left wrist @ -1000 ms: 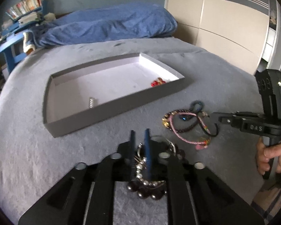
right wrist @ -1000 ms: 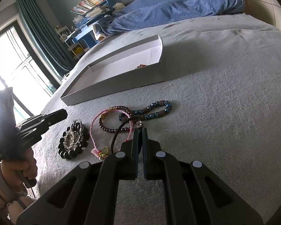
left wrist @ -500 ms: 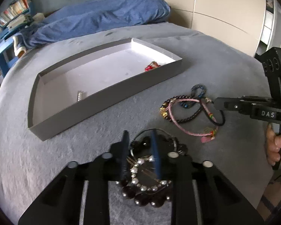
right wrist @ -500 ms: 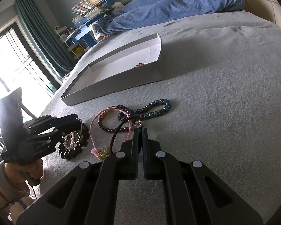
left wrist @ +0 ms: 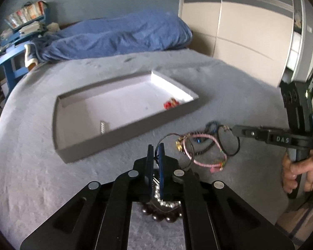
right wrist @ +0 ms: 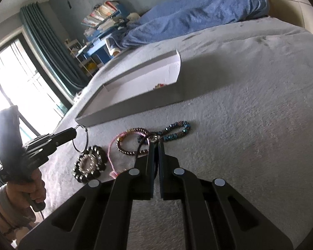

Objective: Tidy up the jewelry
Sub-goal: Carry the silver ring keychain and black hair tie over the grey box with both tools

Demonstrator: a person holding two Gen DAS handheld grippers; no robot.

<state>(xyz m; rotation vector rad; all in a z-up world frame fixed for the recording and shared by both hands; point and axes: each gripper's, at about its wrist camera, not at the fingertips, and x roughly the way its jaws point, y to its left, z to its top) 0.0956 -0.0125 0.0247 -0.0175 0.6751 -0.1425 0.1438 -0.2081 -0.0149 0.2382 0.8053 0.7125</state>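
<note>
- On the grey bed (right wrist: pixel 250 125), jewelry sorting under way, with a shallow grey box (left wrist: pixel 123 137) set just beyond the loose pieces as the collecting place.
- Left tool (left wrist: pixel 155 145) pressed together on a thin wire ring (left wrist: pixel 171 134), raised clear of the dark-bead and pearl bracelets (right wrist: pixel 89 164) lying beneath it, probably to part it from that pile.
- Right tool (right wrist: pixel 155 143) likewise closed, apparently nipping a black cord loop (left wrist: pixel 229 145) at the near edge of a tangle, perhaps to pin the cluster down or draw that one strand free.
- Tangle made up of a pink cord bracelet (right wrist: pixel 110 152), a brown bead bracelet (right wrist: pixel 125 145) and a blue bead bracelet (right wrist: pixel 177 130), all overlapping, close to the box's front wall.
- Already inside the box: a small red piece (left wrist: pixel 171 104) near the right end and a small silver piece (left wrist: pixel 102 126) near the left, kept well apart, suggesting one spot per item.
- Most of the jewelry yet to be boxed; carry toward the box the likely next step for the ring.
</note>
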